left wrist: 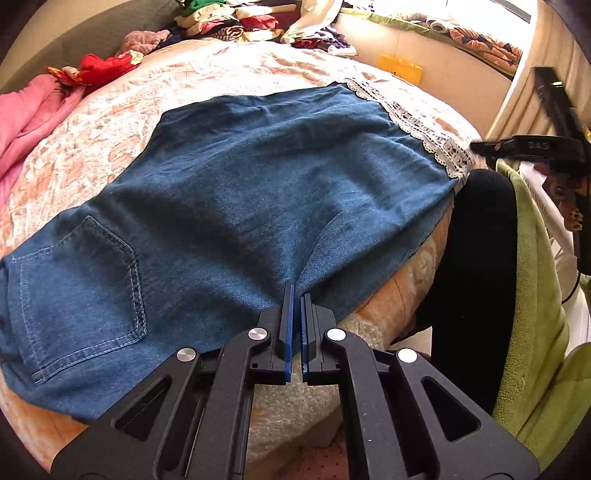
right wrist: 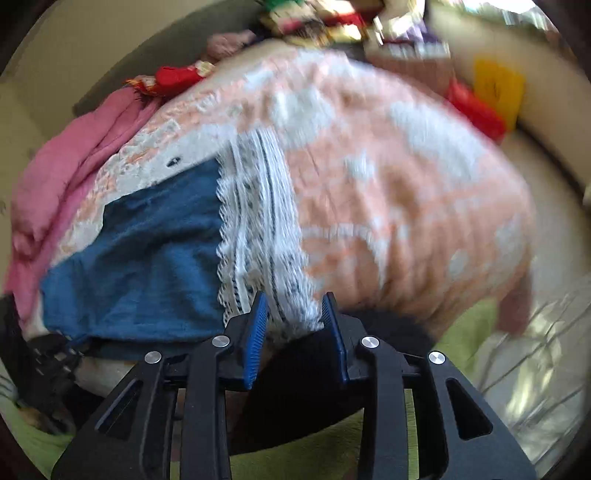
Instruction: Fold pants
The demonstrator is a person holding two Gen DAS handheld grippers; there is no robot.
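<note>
**A:** Status, nearest first. Left gripper [left wrist: 296, 295]: blue pads nearly together, clamped on the near edge of the denim pants [left wrist: 236, 192] close to the crotch seam. Cloth puckers into the tips, so it's a real pinch.

**B:** Right side?

**A:** Right gripper [right wrist: 294, 302]: jaws apart, holding nothing. Tips sit at the white lace hem [right wrist: 258, 229] at the leg end, lace showing between the pads. The view is motion-blurred, so I can't tell if a pad touches it.

**B:** Where are the pants?

**A:** Spread flat on the peach-and-white bedspread [left wrist: 221, 74], back side up, back pocket [left wrist: 85, 288] toward the left, lace cuffs toward the right, near edge draped over the bed's side. They look already doubled leg on leg. Beyond them: pink blanket [left wrist: 29, 114], red cloth [left wrist: 99, 66], and a clothes pile [left wrist: 229, 22] at the far end.

**B:** Step?

**A:** My read: setting up the crosswise fold, one anchor set, second grasp pending.

**B:** Next move?

**A:** Close the right on the hem, taking all layers. Then lift both together and carry the cuffs toward the waistband. The lace is thin, so a shallow pinch may slip.
</note>
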